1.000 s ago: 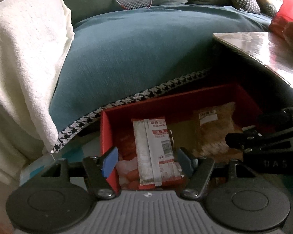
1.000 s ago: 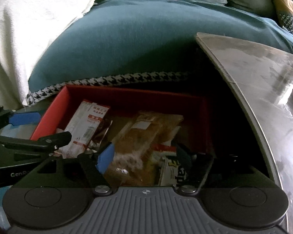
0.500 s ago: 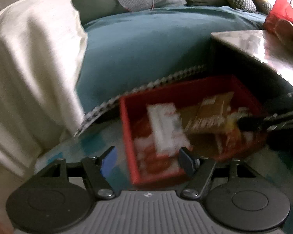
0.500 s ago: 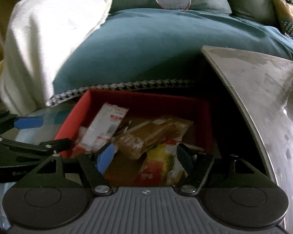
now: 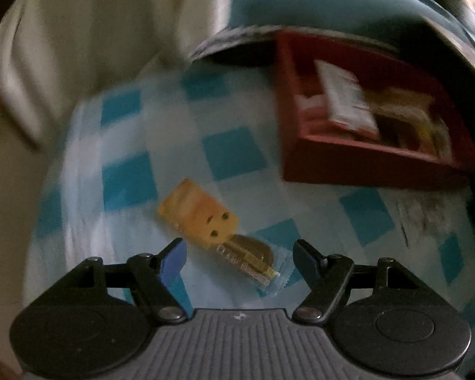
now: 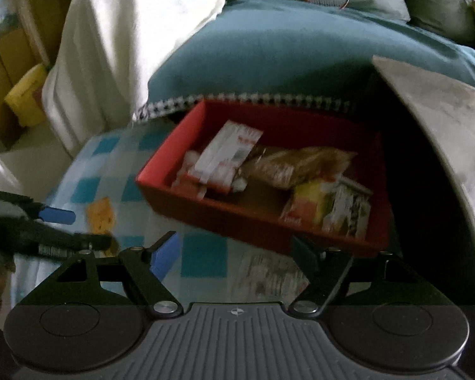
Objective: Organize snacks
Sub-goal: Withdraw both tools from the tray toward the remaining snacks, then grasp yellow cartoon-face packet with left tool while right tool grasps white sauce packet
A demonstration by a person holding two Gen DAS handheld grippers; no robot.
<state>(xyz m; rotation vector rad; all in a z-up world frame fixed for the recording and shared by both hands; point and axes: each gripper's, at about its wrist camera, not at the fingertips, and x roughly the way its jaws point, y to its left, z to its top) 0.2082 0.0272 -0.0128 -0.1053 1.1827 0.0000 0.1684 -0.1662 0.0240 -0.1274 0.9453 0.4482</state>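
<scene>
A red box (image 6: pixel 304 231) holds several snack packets, among them a white and red packet (image 6: pixel 228 155), a brown packet (image 6: pixel 297 164) and a yellow one (image 6: pixel 313 202). The box also shows in the left wrist view (image 5: pixel 380 164) at the upper right. An orange-yellow snack packet (image 5: pixel 199 213) and a clear-wrapped gold snack (image 5: pixel 253 262) lie on the blue checked cloth (image 5: pixel 231 155), just ahead of my open, empty left gripper (image 5: pixel 239 255). My right gripper (image 6: pixel 234 250) is open and empty, in front of the box. The left gripper (image 6: pixel 57 221) shows at the right wrist view's left edge.
A teal cushion (image 6: pixel 285 53) with a houndstooth trim lies behind the box. A white towel (image 6: pixel 117 41) hangs at the left. A grey table edge (image 6: pixel 443 120) runs along the right. A printed wrapper (image 6: pixel 269 275) lies on the cloth by my right gripper.
Both grippers have pulled back from the red box. My left gripper has swung left and down over the checked cloth, and the two loose snacks have come into view.
</scene>
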